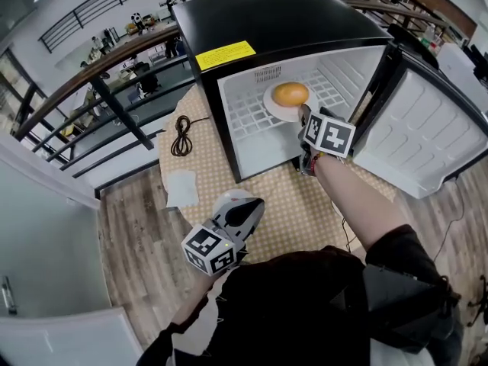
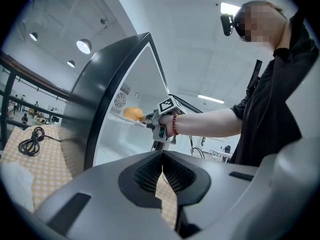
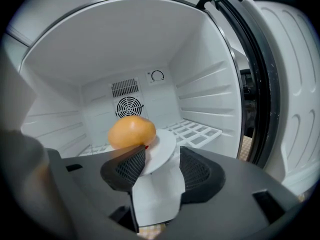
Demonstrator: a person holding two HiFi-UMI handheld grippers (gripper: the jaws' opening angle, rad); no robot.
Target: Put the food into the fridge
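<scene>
so, your right tongs are spread wide inside the fridge and aren't gripping anything. the near rim of the white plate sits in the gap between the two jaws, and i can't see either pad pressing on it. the round orange food is on that plate, just past the tips and a bit to their left. the plate looks to rest on the wire shelf, and the fridge door hangs open off to the right of those tongs. your left tongs are closed tight with nothing in them, held level over the table, well back from the fridge. a coiled black cable lies off to their left.
</scene>
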